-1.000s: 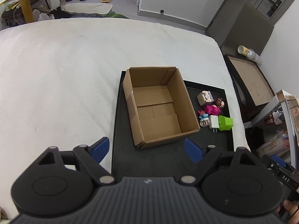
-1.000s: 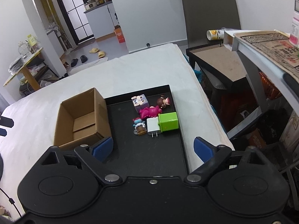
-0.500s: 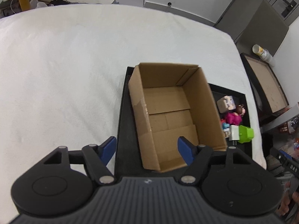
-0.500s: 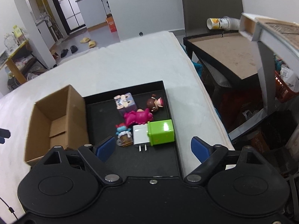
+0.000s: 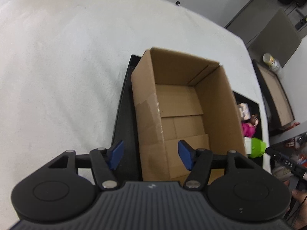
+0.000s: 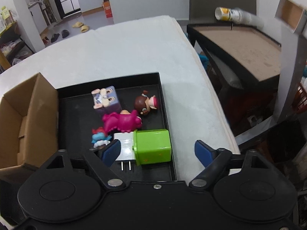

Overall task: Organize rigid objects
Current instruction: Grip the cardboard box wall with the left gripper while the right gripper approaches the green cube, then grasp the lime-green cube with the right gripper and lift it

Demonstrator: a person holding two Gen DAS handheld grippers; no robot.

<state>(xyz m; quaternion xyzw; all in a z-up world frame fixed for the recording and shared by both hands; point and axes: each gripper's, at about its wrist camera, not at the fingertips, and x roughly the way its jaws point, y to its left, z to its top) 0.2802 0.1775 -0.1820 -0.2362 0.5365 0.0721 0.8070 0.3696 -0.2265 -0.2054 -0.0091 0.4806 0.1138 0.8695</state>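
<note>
An open, empty cardboard box (image 5: pixel 182 103) stands on the left part of a black tray (image 5: pixel 124 115). My left gripper (image 5: pixel 150 155) hangs over the box's near left corner. Its jaws are closing, with the box's left wall between the blue pads and untouched. In the right wrist view the box (image 6: pixel 28 118) is at the left, and toys lie on the tray (image 6: pixel 165 103): a purple cube (image 6: pixel 106 99), a brown-haired doll (image 6: pixel 146 104), a pink figure (image 6: pixel 122 121) and a blue figure (image 6: pixel 99 136). My right gripper (image 6: pixel 157 153) is closing above a white charger (image 6: pixel 124 143) and a green block (image 6: pixel 153 143).
The tray lies on a white cloth-covered surface (image 5: pixel 57 76) whose right edge (image 6: pixel 211 95) drops off close to the tray. Beyond it stands a low side table (image 6: pixel 239 44) with a can (image 6: pixel 230 14). A hand (image 5: pixel 299 195) shows at the lower right.
Both grippers have come down and closer, the left one over the box and the right one over the toys. The jaws of both have narrowed.
</note>
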